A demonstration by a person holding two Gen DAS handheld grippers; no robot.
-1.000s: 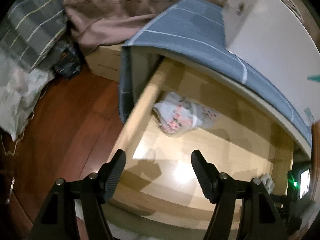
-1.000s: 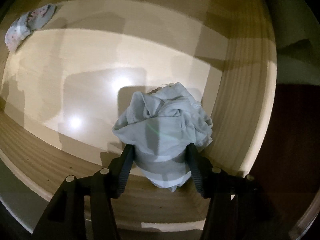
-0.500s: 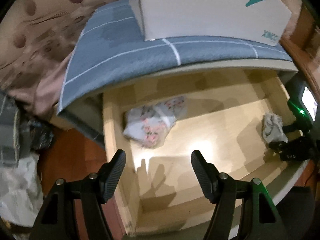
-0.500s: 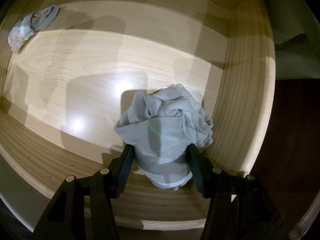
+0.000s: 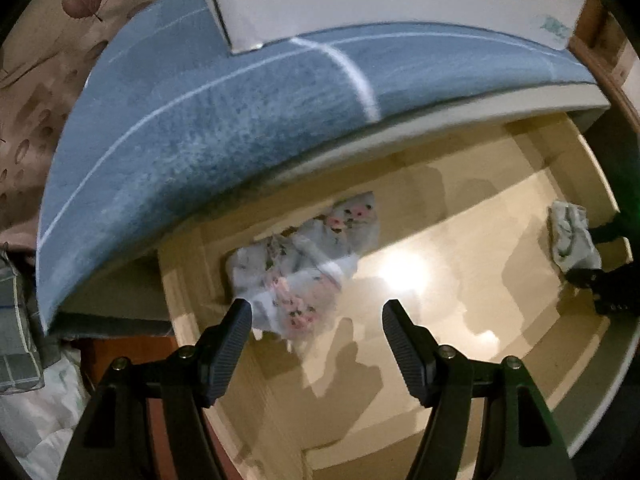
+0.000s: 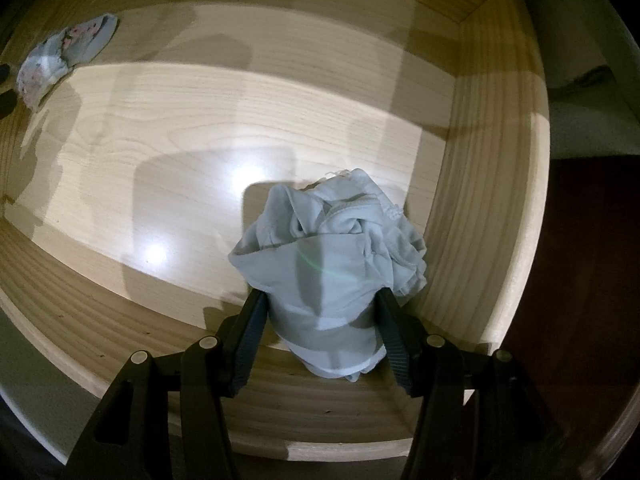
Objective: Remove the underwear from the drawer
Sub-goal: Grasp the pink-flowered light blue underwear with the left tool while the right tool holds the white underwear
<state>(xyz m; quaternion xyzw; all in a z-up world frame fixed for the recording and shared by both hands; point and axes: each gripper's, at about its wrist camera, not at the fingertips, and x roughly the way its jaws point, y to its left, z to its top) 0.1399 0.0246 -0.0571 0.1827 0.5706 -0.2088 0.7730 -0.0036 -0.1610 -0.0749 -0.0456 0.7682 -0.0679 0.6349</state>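
Your light falls from above onto the pale wooden drawer [image 6: 492, 184] — two white glare spots sit on its glossy floor just left of the crumpled pale grey underwear [image 6: 336, 264], which is crisp, with a faint green lens flare across it. Hard-edged shadows of both tools overlap on that floor, and the drawer's back wall is dim. Outside the drawer everything sinks into near-black. Your left view is smeared by motion — the blue cloth with white stripes [image 5: 208, 120] above the drawer looks soft. Both pictures bulge at the rims, bending the drawer's straight walls into curves.
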